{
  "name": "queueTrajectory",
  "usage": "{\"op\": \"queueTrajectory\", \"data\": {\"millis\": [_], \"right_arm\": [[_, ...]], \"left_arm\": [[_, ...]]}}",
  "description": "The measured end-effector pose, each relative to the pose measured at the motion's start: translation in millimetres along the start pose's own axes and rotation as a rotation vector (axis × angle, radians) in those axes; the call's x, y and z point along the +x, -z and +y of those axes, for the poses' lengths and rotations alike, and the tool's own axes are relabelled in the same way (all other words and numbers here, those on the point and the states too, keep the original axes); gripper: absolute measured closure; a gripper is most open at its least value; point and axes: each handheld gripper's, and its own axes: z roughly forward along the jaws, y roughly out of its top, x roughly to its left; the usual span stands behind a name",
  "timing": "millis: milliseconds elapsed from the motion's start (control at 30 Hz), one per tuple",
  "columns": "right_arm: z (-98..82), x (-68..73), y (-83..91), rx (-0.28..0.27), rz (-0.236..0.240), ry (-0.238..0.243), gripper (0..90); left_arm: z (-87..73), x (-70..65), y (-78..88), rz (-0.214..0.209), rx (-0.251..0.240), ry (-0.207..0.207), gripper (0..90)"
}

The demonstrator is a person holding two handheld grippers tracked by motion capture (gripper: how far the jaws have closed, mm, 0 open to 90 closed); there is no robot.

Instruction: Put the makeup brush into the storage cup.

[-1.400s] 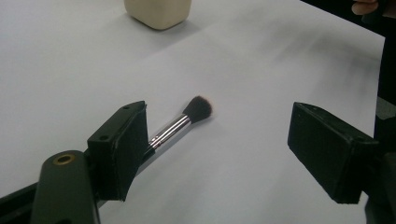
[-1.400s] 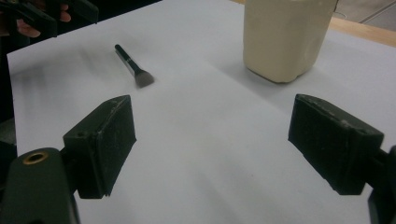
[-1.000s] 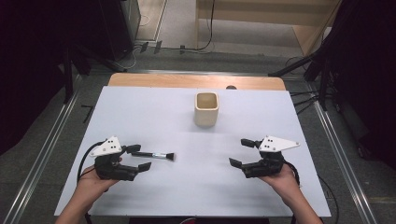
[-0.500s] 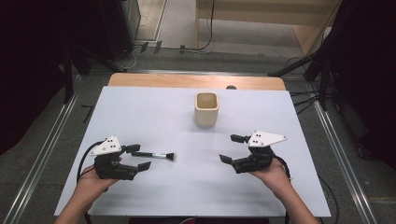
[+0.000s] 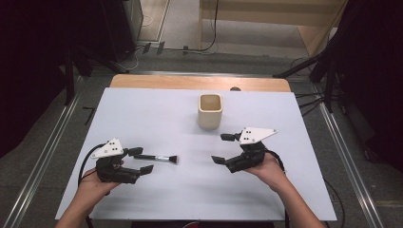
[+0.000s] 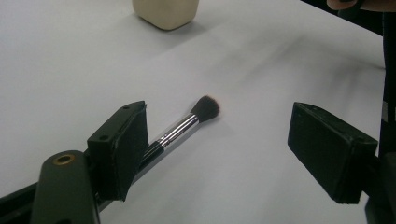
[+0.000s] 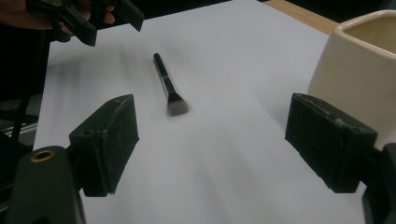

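Note:
A black makeup brush [image 5: 157,158] with a silver ferrule lies flat on the white table [image 5: 285,114], bristles pointing right. My left gripper [image 5: 142,159] rests open at the handle end; in the left gripper view the brush [image 6: 187,126] runs past the left jaw, touching nothing. My right gripper [image 5: 219,148] hovers open to the right of the bristles, with nothing between its jaws. In the right gripper view the brush [image 7: 167,86] lies ahead on the table. A cream square cup [image 5: 210,110] stands upright behind the right gripper.
The cup [image 7: 355,60] is close beside my right jaw in the right gripper view. A wooden strip [image 5: 199,83] borders the table's far edge. Metal rails [image 5: 342,142] run along both sides. Dark stands and cables sit on the floor beyond.
My right gripper has moved left and slightly forward, toward the brush and the cup. The left gripper and the brush have stayed still.

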Motion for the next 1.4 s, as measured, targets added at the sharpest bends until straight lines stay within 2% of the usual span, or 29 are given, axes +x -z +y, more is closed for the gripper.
{"op": "queueTrajectory", "data": {"millis": [367, 733, 900, 933, 967, 1233, 1400], "right_arm": [[9.0, -3.8, -12.3, -0.018, 0.044, 0.019, 19.8], [17.8, -8.2, -26.8, -0.005, 0.073, 0.031, 19.7], [20.6, -6.9, -37.5, 0.01, 0.081, 0.032, 19.2], [21.1, -6.4, -41.4, 0.018, 0.077, 0.051, 18.9], [21.5, -6.0, -43.3, 0.019, 0.076, 0.05, 18.8], [28.3, -2.4, -55.6, 0.005, 0.094, 0.057, 18.4], [34.8, 1.6, -69.9, 0.013, 0.109, 0.067, 18.3]], "left_arm": [[0.0, 0.0, -0.3, -0.006, 0.005, 0.002, 21.0], [0.2, 0.3, -0.1, -0.004, 0.01, 0.0, 21.0], [0.2, 1.8, 1.5, 0.005, 0.019, -0.004, 20.9], [0.1, 2.7, 1.9, 0.007, 0.018, -0.006, 21.0], [-0.1, 3.6, 2.0, 0.009, 0.016, 0.001, 21.0], [0.0, 5.2, 2.0, 0.004, 0.015, 0.01, 21.0], [0.5, 5.9, 3.8, 0.011, 0.003, 0.016, 21.0]]}}
